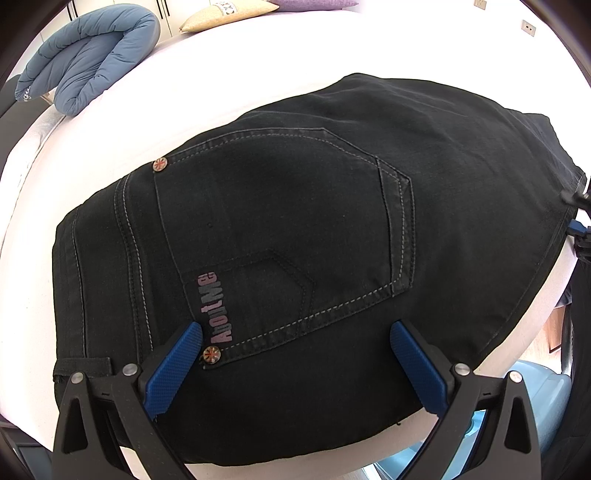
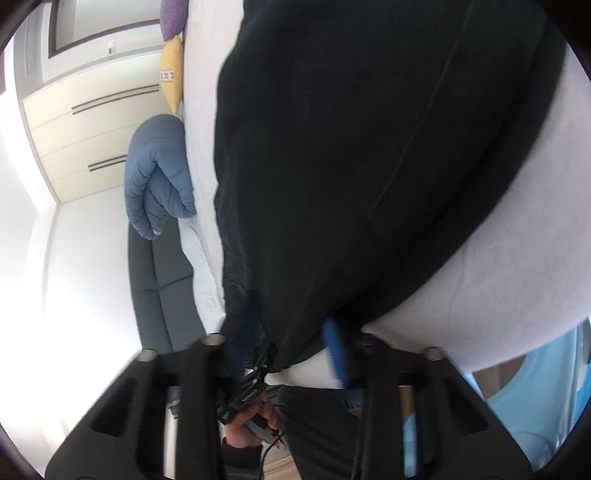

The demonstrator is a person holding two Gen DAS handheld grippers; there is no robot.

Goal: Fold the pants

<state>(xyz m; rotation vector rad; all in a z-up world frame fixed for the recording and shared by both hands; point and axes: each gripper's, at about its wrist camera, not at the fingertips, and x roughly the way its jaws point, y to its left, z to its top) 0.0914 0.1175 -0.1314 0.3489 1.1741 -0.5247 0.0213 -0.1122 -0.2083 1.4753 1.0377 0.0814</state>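
Black jeans point(image 1: 295, 206) lie folded on a white bed point(image 1: 92, 155), back pocket with a pink logo facing up. My left gripper point(image 1: 295, 332) hovers open just above the waist end, blue pads point(image 1: 173, 369) spread wide, holding nothing. In the right wrist view the jeans point(image 2: 369, 147) fill the frame. My right gripper point(image 2: 291, 343) has its blue pads point(image 2: 336, 350) on either side of the jeans' near edge, with fabric between them. The right gripper also shows at the far right of the left wrist view point(image 1: 578, 229), at the pants' edge.
A folded blue quilted blanket point(image 1: 88, 62) lies at the bed's far left, with a beige pillow point(image 1: 225, 14) and a purple pillow point(image 1: 314, 4) behind. A dark grey sofa point(image 2: 162, 280) and a cream wardrobe point(image 2: 85, 122) stand beside the bed. The person's light blue shirt point(image 2: 535, 387) is near.
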